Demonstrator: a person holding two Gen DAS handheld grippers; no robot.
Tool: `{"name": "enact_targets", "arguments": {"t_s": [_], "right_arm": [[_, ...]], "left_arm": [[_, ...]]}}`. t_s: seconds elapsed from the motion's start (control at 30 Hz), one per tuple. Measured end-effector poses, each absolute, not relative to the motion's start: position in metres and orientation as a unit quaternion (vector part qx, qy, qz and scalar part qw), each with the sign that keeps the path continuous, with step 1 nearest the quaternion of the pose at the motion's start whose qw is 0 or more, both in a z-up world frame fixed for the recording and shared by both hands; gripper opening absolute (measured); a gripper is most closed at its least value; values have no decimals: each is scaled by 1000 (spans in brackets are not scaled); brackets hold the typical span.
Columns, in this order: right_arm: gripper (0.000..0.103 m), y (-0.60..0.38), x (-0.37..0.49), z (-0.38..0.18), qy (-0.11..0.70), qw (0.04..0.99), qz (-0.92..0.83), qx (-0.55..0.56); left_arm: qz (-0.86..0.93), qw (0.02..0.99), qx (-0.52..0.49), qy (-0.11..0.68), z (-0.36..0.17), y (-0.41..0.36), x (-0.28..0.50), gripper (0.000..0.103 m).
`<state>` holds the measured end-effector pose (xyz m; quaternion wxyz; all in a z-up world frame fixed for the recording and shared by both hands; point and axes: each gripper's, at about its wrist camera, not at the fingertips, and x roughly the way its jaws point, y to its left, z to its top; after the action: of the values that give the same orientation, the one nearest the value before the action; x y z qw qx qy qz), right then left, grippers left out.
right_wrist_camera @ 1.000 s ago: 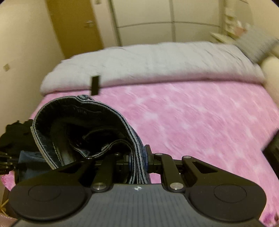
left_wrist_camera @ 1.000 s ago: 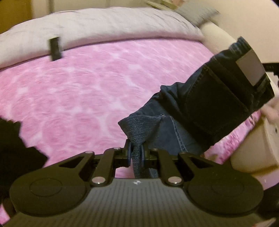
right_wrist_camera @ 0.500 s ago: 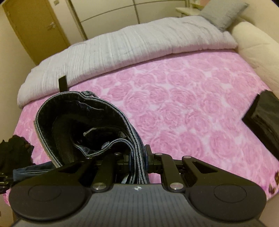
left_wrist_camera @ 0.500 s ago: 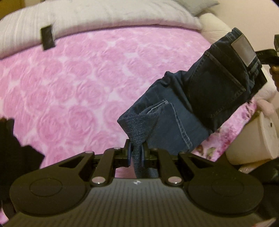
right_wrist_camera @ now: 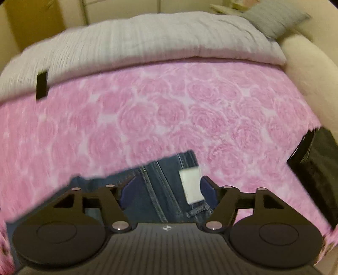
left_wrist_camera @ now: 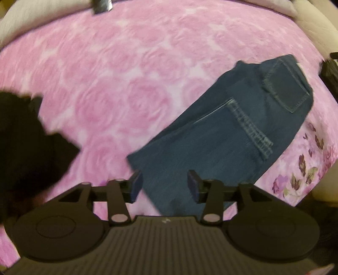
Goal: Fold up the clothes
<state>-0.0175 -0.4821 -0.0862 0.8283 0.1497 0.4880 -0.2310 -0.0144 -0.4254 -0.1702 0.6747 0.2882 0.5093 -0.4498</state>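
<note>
Folded dark blue jeans (left_wrist_camera: pixel 228 131) lie flat on the pink rose-patterned bedspread (left_wrist_camera: pixel 126 74), back pocket toward the far right. My left gripper (left_wrist_camera: pixel 164 184) is open just above their near end, holding nothing. In the right wrist view the jeans' waistband (right_wrist_camera: pixel 160 186) with a pale label (right_wrist_camera: pixel 191 184) lies under my right gripper (right_wrist_camera: pixel 166 192), which is open and empty.
A black garment (left_wrist_camera: pixel 23 148) lies at the left of the bed. Another dark folded item (right_wrist_camera: pixel 314 171) sits at the bed's right edge. A grey duvet (right_wrist_camera: pixel 147 40) and a grey pillow (right_wrist_camera: pixel 276 17) lie at the far side. A small black object (right_wrist_camera: pixel 41 84) rests by the duvet.
Both grippers were shut on the jeans and held them up. The jeans now lie flat on the bed and both grippers have opened and let go.
</note>
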Motion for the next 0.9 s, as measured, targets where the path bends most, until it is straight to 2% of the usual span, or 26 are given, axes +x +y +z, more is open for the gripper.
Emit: {"name": "enact_targets", "arguments": {"t_s": [0.07, 0.13, 0.33, 0.47, 0.6, 0.73, 0.77, 0.8, 0.83, 0.87, 0.9], "right_arm": [[74, -485, -23, -98, 500, 823, -228, 144], [74, -493, -32, -113, 512, 815, -227, 151], [75, -548, -63, -172, 531, 787, -223, 221], [73, -575, -72, -210, 531, 785, -141, 285], [70, -592, -71, -257, 528, 762, -77, 367], [67, -602, -66, -295, 506, 736, -59, 445], [59, -604, -64, -301, 500, 732, -56, 460], [45, -604, -62, -301, 494, 732, -53, 466], [42, -605, -60, -299, 488, 733, -50, 470], [30, -605, -58, -294, 482, 736, -42, 474], [22, -605, -55, -287, 472, 739, -30, 480]], "left_arm": [[-474, 673, 306, 479, -165, -448, -28, 58], [-513, 663, 329, 435, -164, -484, -51, 65], [-622, 602, 375, 330, -181, -603, -146, 66], [-664, 549, 435, 261, -216, -665, -215, 67], [-681, 500, 480, 235, -256, -703, -270, 66], [-672, 502, 492, 234, -262, -728, -289, 68], [-668, 507, 494, 228, -261, -734, -291, 71], [-665, 515, 495, 217, -258, -739, -290, 73], [-662, 523, 496, 205, -255, -745, -290, 76], [-662, 529, 495, 195, -253, -751, -289, 78], [-663, 533, 492, 182, -250, -757, -288, 78]]}}
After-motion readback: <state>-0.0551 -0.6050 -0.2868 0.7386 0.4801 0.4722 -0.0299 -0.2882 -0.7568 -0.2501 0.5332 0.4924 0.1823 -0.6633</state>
